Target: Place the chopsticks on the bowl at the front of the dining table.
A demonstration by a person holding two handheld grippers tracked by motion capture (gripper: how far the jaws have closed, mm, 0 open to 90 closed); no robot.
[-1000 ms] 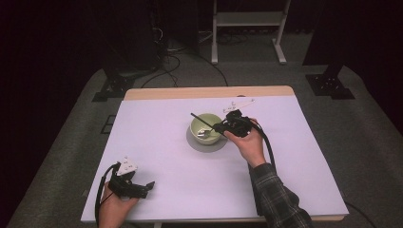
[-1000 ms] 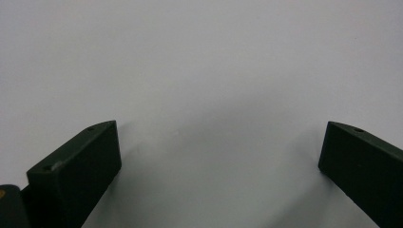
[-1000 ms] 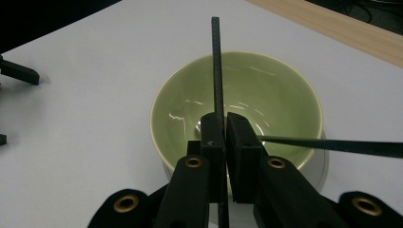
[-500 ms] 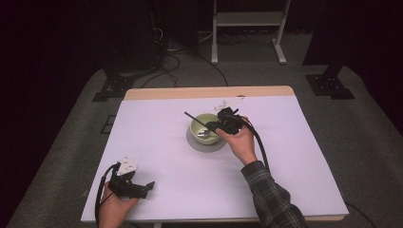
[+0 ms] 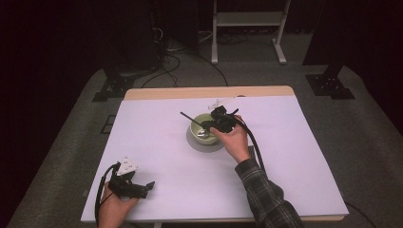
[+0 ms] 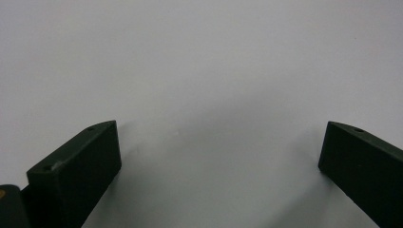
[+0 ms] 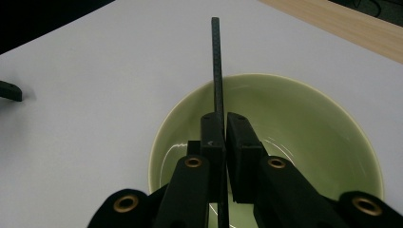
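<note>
A pale green bowl [image 5: 198, 129] stands on a grey round mat [image 5: 205, 146] at the middle of the white table. My right gripper [image 5: 209, 125] hangs over the bowl's right side, shut on a thin black rod [image 5: 189, 117] that sticks out to the upper left past the rim. In the right gripper view the rod [image 7: 216, 61] rises straight from between the pressed jaws of the right gripper [image 7: 222, 124], above the bowl [image 7: 304, 128]. My left gripper [image 5: 148, 186] rests near the front left corner, open; in its own view the left gripper [image 6: 218, 147] has bare table between the jaws.
The white table top [image 5: 304, 156] ends in a wooden strip [image 5: 209, 92] at the far edge. Beyond it lie grey floor, cables and a white stand [image 5: 247, 19]. A cable trails from each gripper along the forearm.
My right hand has carried the rod a little to the left across the bowl. The left gripper has stayed where it was.
</note>
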